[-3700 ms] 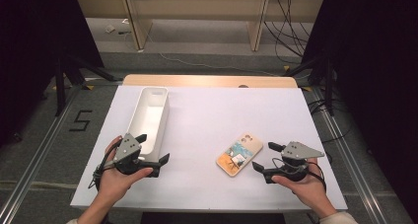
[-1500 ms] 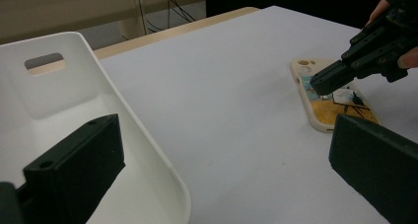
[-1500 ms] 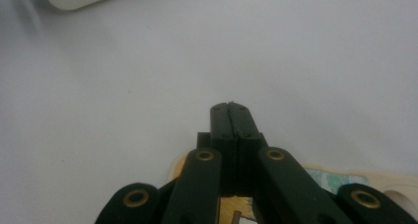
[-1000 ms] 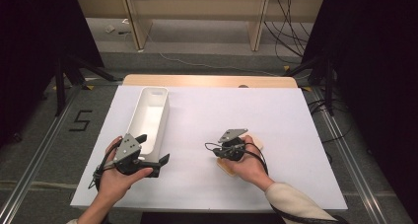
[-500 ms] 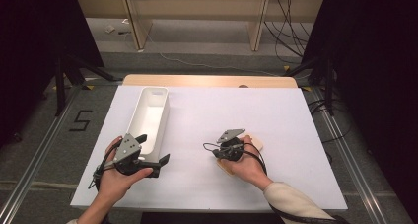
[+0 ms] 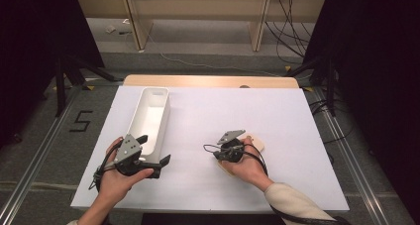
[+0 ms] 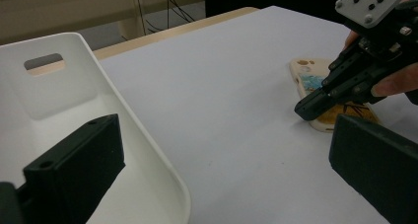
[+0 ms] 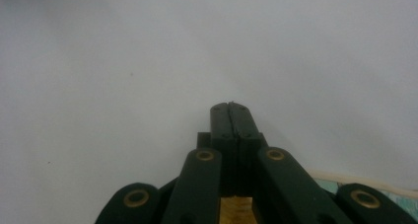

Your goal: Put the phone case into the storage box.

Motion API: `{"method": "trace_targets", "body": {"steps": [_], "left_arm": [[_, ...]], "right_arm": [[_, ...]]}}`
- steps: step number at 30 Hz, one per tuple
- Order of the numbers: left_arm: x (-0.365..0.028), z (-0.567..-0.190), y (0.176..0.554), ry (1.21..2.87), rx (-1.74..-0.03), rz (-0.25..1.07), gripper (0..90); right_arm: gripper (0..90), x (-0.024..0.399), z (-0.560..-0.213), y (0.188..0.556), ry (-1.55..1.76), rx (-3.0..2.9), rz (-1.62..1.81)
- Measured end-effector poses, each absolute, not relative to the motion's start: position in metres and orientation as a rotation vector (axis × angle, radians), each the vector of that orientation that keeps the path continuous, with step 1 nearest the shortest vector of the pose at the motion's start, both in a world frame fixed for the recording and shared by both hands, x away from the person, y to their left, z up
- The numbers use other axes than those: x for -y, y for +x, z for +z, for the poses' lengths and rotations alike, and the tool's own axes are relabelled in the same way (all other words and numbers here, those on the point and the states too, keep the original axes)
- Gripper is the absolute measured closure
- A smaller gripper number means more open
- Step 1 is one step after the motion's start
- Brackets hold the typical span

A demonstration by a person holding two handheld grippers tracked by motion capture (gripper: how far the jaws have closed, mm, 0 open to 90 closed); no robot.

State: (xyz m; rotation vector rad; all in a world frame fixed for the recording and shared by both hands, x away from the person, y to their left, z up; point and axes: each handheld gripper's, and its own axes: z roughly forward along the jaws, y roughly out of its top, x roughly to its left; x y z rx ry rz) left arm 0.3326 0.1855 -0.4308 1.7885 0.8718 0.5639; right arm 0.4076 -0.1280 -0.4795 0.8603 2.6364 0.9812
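Note:
A cream phone case (image 6: 256, 142) with a printed picture lies flat on the white table (image 6: 282, 111). My right gripper (image 6: 218, 156) rests over it, jaws shut together with nothing between them. In the left gripper view its tip (image 7: 304, 110) touches down at the near edge of the case (image 7: 306, 70). The right gripper view shows the shut jaws (image 8: 230, 107) over bare table, with the case's edge (image 8: 379, 189) beneath. My left gripper (image 6: 154, 148) is open at the near end of the white bin (image 6: 157, 92). The bin's rim (image 7: 148, 160) lies between its jaws (image 7: 224, 135), untouched.
The bin is long, looks empty, and runs away from me on the table's left side. A wooden strip (image 6: 208, 81) borders the far edge. Beyond lie the floor, cables and shelf legs. Dark frames stand on both sides.
Since the earliest frame my right hand has come in from the right of the case and settled on top of it. Over the last second neither hand has moved.

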Motion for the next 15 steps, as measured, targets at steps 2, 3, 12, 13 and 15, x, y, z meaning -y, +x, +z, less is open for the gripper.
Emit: {"method": "trace_targets", "body": {"steps": [2,3,12,13,15], "left_arm": [[-0.1856,-0.4307,0.3325,1.788,-0.873,0.565,0.0],[-0.1855,-0.4308,0.3323,1.787,-0.874,0.564,0.0],[-0.1856,-0.4308,0.3322,1.787,-0.873,0.563,0.0],[-0.1856,-0.4308,0.3322,1.788,-0.873,0.563,0.0],[-0.1856,-0.4309,0.3321,1.787,-0.872,0.563,0.0]], "right_arm": [[90.0,0.1279,-0.4803,0.4077,0.851,-2.638,0.983],[90.0,0.128,-0.48,0.4078,0.85,-2.642,0.979],[90.0,0.1264,-0.4772,0.4056,0.821,-2.688,0.938],[90.0,0.1264,-0.4772,0.4056,0.821,-2.688,0.938],[90.0,0.1256,-0.4761,0.4042,0.811,-2.7,0.929]]}}
